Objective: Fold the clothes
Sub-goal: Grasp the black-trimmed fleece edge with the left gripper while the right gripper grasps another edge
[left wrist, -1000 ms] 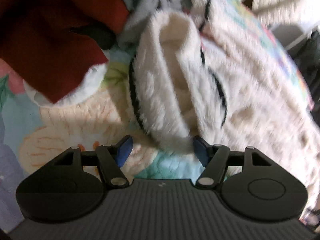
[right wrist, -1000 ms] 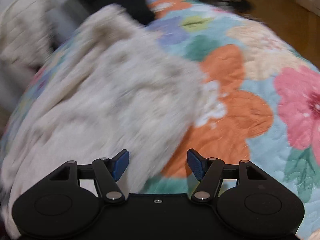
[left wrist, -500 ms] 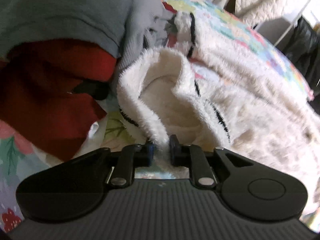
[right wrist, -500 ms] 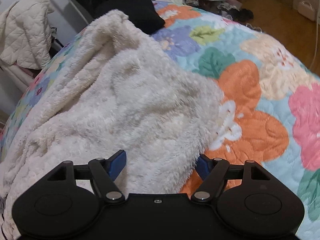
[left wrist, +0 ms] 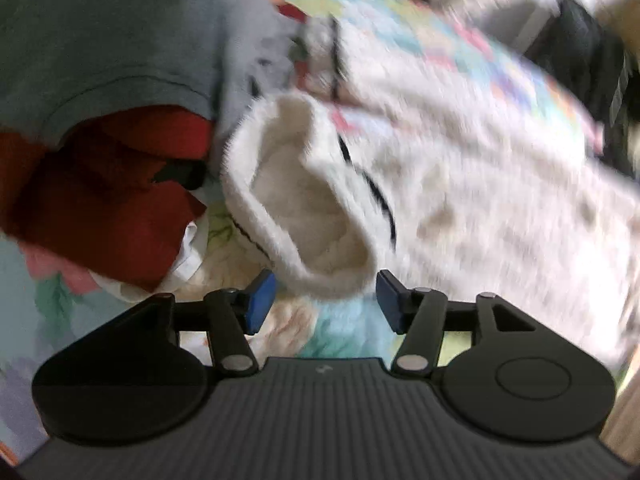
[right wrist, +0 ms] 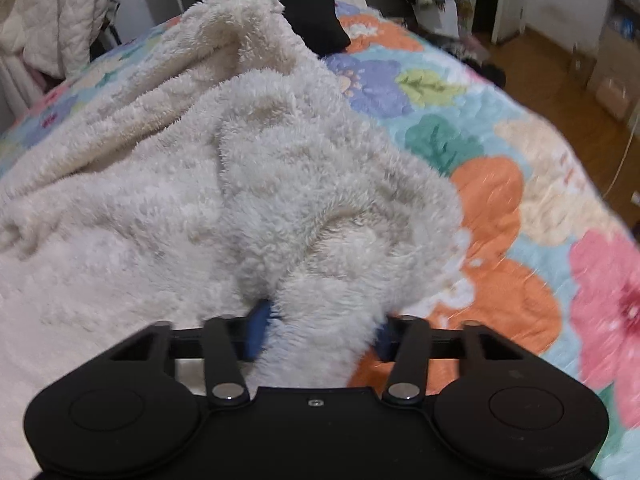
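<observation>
cream fleece garment [right wrist: 248, 184] sprawls over the floral quilt [right wrist: 500, 208]; my right claw [right wrist: 320, 332] clenches a fold of it, my left claw [left wrist: 324, 300] gapes released at its cuff.

One cream fleece garment [right wrist: 248, 184], one red garment [left wrist: 100, 200], one grey garment [left wrist: 100, 40], one floral quilt [right wrist: 520, 184], two hand-held grippers.
</observation>
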The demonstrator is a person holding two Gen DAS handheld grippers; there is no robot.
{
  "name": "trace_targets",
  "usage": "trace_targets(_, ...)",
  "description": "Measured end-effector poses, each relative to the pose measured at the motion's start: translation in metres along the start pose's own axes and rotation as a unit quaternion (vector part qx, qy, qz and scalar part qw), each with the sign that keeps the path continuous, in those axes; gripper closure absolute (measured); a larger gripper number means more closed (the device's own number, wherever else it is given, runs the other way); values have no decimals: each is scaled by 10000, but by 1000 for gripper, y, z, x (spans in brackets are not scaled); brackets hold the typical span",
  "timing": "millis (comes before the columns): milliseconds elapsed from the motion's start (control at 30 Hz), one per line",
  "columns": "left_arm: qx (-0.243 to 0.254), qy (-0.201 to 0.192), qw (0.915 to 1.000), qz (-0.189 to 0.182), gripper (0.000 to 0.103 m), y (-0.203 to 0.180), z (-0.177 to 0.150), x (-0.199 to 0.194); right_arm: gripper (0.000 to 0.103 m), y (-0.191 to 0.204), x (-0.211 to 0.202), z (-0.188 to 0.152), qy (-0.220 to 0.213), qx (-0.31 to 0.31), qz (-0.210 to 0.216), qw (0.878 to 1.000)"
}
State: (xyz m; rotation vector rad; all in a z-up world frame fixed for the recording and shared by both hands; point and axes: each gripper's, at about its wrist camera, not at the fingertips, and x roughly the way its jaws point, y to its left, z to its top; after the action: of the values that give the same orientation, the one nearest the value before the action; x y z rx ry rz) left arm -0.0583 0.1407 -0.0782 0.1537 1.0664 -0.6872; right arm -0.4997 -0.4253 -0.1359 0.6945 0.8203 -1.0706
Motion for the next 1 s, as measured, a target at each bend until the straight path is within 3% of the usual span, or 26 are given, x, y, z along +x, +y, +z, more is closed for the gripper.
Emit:
trace_targets(67, 543, 125, 9977, 376, 47, -15, -2, 20, 62, -1, -2, -1, -57, -74, -33, 10000)
trace_targets(200, 669, 68, 9974, 266, 48, -34, 5, 49, 63, 4, -8, 0, -121, -226, -131, 9996)
trace_targets(233, 730, 28, 9966, 375, 51, -35, 7, 54, 63, 5, -9, 1, -155, -244, -138, 9995)
trace_targets(267, 779, -12, 9959, 471, 70, -36, 9, 59, 63, 5, -12, 2, -201, -215, -122, 9995)
trace_targets(300, 729, -53, 9962, 479, 89, -33, 15, 62, 63, 4, -14, 4, -255, -230, -86, 9994)
trace_targets(400, 338, -265, 9985, 348, 90, -20, 38, 62, 88, 7, -20, 13, -393, -514, 60, 9979)
trace_targets(500, -282, -695, 9971, 91, 90, 0, 66, 47, 91, 6, -29, 32, -635, -591, 118, 9962)
trace_targets(567, -749, -1051, 9916, -25, 90, 14, 82, 38, 91, 8, -33, 50, -849, -574, 146, 9946)
trace_targets(667, -1008, -1278, 9866, 86, 82, 23, 93, 39, 91, 15, -34, 68, -1010, -647, 252, 9925)
trace_targets(733, -1075, -1119, 9875, 294, 71, 21, 89, 46, 91, 22, -34, 73, -1012, -757, 231, 9917)
trace_targets(800, -1095, -961, 9887, 347, 49, 18, 75, 49, 91, 23, -35, 74, -1026, -692, 254, 9920)
trace_targets(900, -1303, -564, 9879, 627, 45, 21, 52, 47, 91, 20, -34, 71, -958, -584, 243, 9934)
trace_targets(1000, -1688, -364, 9841, 409, 37, 29, 37, 43, 91, 18, -28, 67, -879, -510, 208, 9946)
